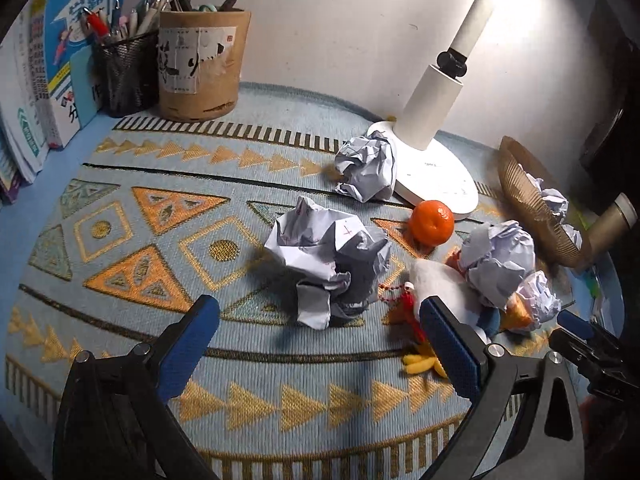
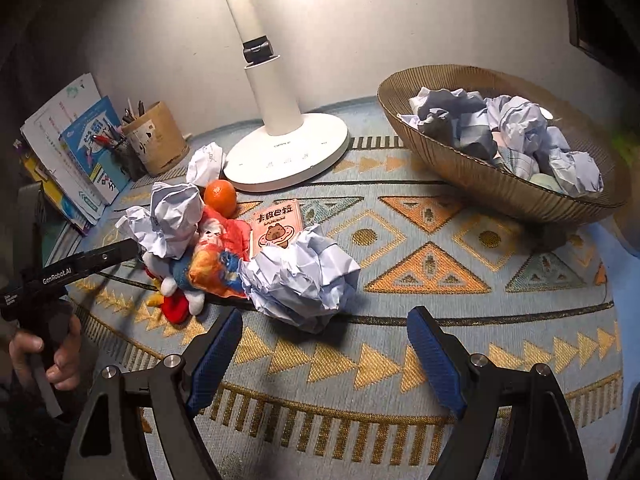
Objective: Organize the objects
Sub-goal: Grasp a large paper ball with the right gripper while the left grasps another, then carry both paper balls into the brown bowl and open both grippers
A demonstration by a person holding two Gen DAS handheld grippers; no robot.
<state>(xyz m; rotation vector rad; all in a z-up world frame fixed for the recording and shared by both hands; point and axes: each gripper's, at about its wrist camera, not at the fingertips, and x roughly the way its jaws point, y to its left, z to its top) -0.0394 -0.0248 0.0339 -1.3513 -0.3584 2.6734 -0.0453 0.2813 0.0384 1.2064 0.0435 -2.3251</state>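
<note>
A patterned desk (image 2: 460, 264) was shown under a lamp (image 2: 286, 152). Several paper balls were already gathered in the basket (image 2: 460, 160) at its right edge. Loose paper balls (image 2: 300, 276) remained mid-desk. Both tongs, left gripper (image 1: 320, 340) and right gripper (image 2: 324, 352), were held apart, empty.

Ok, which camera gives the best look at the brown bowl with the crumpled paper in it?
The right wrist view: the whole bowl and the paper balls inside are visible. The left wrist view catches only its rim edge-on at the right.
</note>
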